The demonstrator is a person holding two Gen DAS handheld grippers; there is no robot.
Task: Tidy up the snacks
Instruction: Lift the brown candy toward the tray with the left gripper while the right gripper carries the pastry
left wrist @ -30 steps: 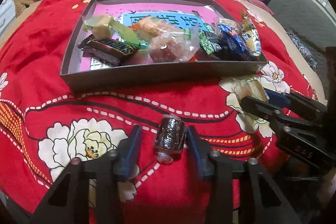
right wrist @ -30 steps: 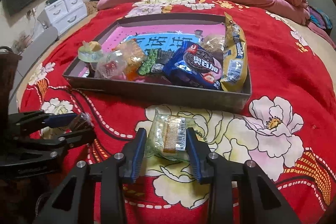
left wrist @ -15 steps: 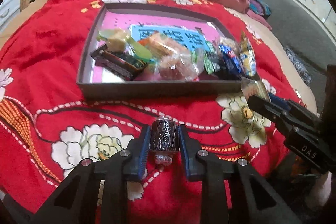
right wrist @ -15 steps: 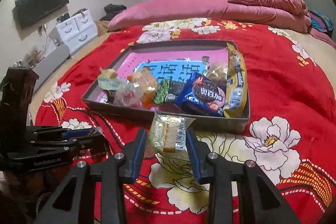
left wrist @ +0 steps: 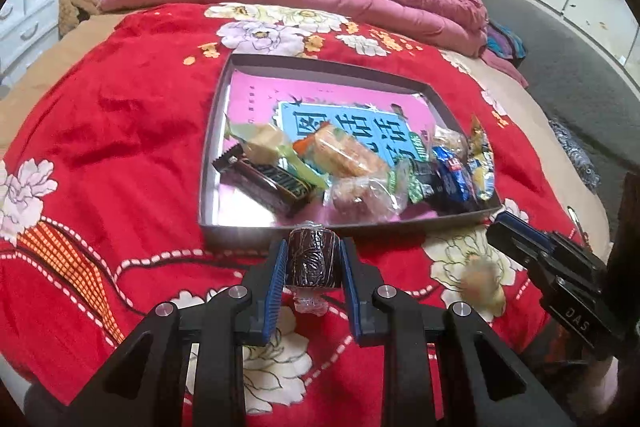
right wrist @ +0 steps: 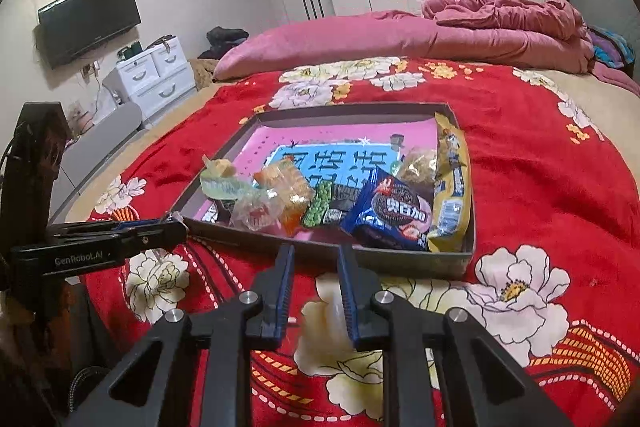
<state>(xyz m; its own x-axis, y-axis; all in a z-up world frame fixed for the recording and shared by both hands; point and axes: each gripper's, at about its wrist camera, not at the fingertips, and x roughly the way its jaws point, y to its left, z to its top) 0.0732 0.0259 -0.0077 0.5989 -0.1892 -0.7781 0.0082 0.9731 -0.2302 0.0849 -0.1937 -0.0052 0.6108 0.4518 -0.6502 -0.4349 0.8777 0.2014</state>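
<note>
Dark wrapped candy is pinched in my left claw, just above the red bedspread in front of the snack tray. My right claw is closed w/ nothing clearly in it; a pale blur below, prob. the clear packet, can't tell.

We are holding the left gripper tilted downward, jaws clamping a dark wrapped candy. We are holding the right gripper beside it, pitched down, jaws closed with nothing clearly between them.
</note>
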